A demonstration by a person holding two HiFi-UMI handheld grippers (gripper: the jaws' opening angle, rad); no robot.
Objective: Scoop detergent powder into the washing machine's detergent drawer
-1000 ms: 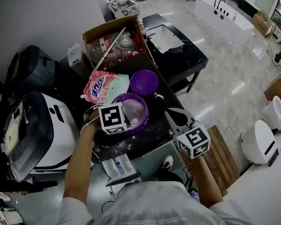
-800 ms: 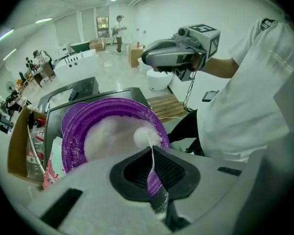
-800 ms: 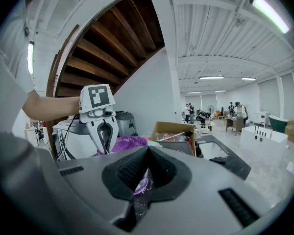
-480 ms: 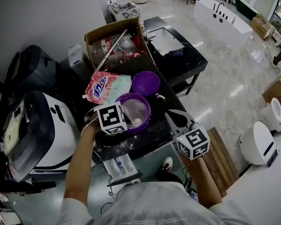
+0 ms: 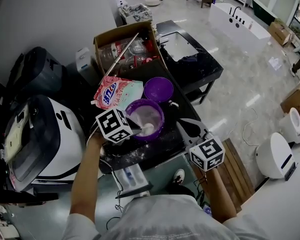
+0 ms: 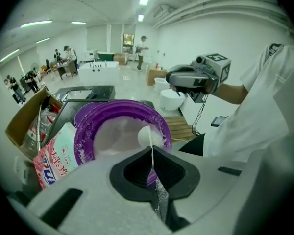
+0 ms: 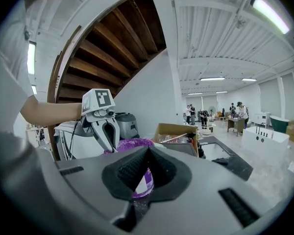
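Powder (image 5: 142, 115) lies white in the purple tub (image 5: 131, 107) on the dark table (image 5: 157, 145), and we see a white spoon (image 6: 146, 136) with its bowl down in the powder, close to the tub's near rim. Our left gripper (image 6: 152, 150) is clamped on the spoon's thin handle, which runs up from between the closed jaws to the bowl. Our right gripper (image 7: 147, 149) has its jaws pressed together at the tips with nothing in them. It hangs to the right of the tub, apart from it and pointing toward it. Just behind the tub lies a purple lid (image 5: 157, 89). A pink-and-white bag (image 5: 117, 93) lies just beside the tub's far left side. Beyond them stands a cardboard box (image 5: 121, 44). We see the washer (image 5: 40, 139) to the left of the table.
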